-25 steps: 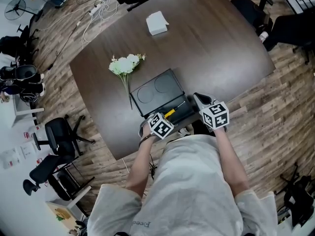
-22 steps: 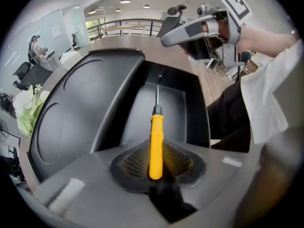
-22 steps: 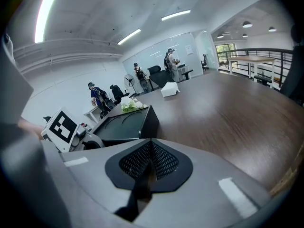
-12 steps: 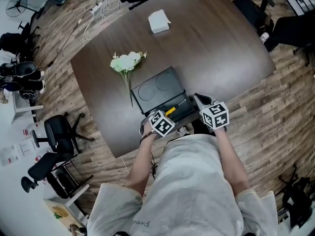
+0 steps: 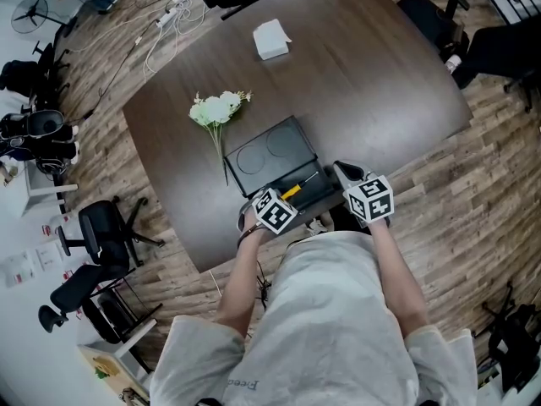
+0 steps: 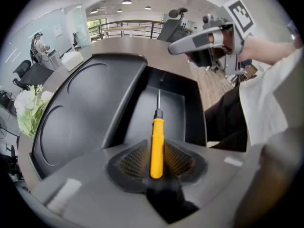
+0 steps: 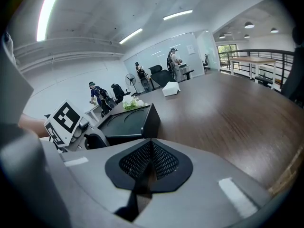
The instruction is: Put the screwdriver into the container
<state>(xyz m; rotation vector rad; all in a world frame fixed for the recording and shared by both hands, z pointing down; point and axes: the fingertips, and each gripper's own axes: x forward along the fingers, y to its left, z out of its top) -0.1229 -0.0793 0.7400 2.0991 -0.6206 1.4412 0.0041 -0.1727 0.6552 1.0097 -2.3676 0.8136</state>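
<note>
From the head view, a dark brown tabletop point(image 5: 363, 66) is standing on a wood-plank floor point(image 5: 473, 193), with office chairs point(image 5: 106, 227) around it. A bunch of white flowers point(image 5: 215, 110) and a white box point(image 5: 270, 39) are lying on it. The black container point(image 5: 270, 159) is sitting at the near edge. The left claw point(image 5: 286, 198) and right claw point(image 5: 340, 171) are hovering at that edge, and the yellow screwdriver point(image 5: 292, 191) is lying over the container's near compartment.

In the left gripper view, the left claw point(image 6: 156, 148) is loosening. Its jaws are opening, with the screwdriver point(image 6: 157, 141) handle between the pads and the shaft pointing into the container's point(image 6: 95, 113) deep trough. The flowers point(image 6: 31, 106) are showing at the left, and the right claw point(image 6: 190, 44) is hanging above the far rim.

In the right gripper view, the right claw point(image 7: 151, 148) is clenched on nothing over the tabletop point(image 7: 228, 113). The container point(image 7: 130, 120) is sitting just ahead, and people point(image 7: 95, 94) are standing by a glass wall.

Compared with a second ago, both claws and the screwdriver are staying almost where they were.
</note>
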